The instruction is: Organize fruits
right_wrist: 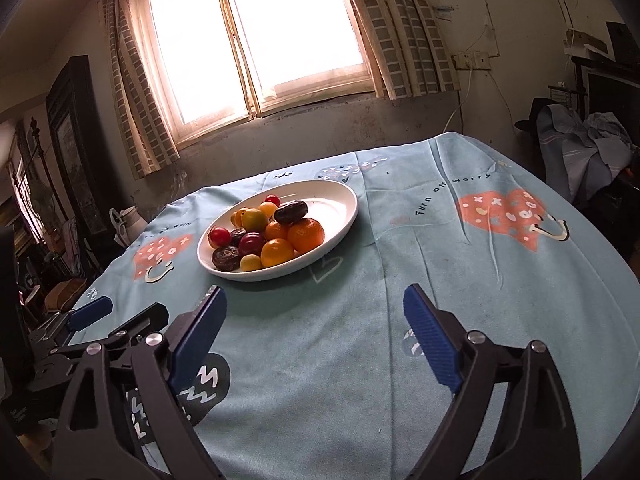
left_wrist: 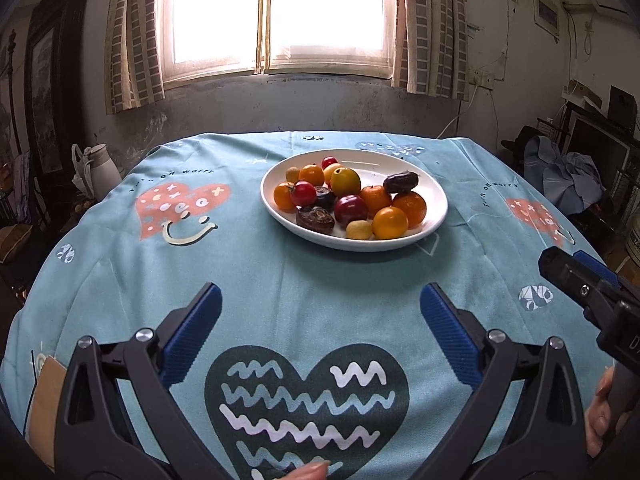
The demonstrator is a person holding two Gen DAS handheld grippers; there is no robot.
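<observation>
Blue ribbed pads (left_wrist: 192,336) of the left gripper (left_wrist: 320,340) stand spread wide with nothing between them, only the tablecloth (left_wrist: 280,280) below. Under that gap lies a dark heart (left_wrist: 308,408) printed with white and pale zigzags, and a fingertip (left_wrist: 310,471) shows at the bottom edge of the left wrist view. Right gripper (right_wrist: 316,340) pads (right_wrist: 430,344) are likewise spread apart and empty, hovering over bare blue cloth nearer the camera than the plate (left_wrist: 434,188).

Taking the plate as the landmark: it is white, oval and shallow, sitting on the cloth toward the far side of the table, well apart from both grippers. All the fruit (left_wrist: 348,200) is piled in it, crowded toward its left and near parts, while its far right part is bare. Within the pile are oranges (left_wrist: 410,209), a red tomato (left_wrist: 303,193), a dark red plum (left_wrist: 351,209), a yellow-green fruit (left_wrist: 345,181), a small yellow one (left_wrist: 359,229) at the near rim, and dark brown pieces (left_wrist: 315,220), one of them (left_wrist: 401,182) resting on top toward the back. No fruit lies on the cloth outside the plate.

Left of the plate a pink heart (left_wrist: 180,208) with a smile is printed on the cloth; another pink heart (right_wrist: 502,216) lies to its right. Beyond the plate, behind the table, a bright window (left_wrist: 276,12) with checked curtains (left_wrist: 436,28) fills the wall. From the left wrist view the right gripper appears at the right edge, held by a hand (left_wrist: 604,416).
</observation>
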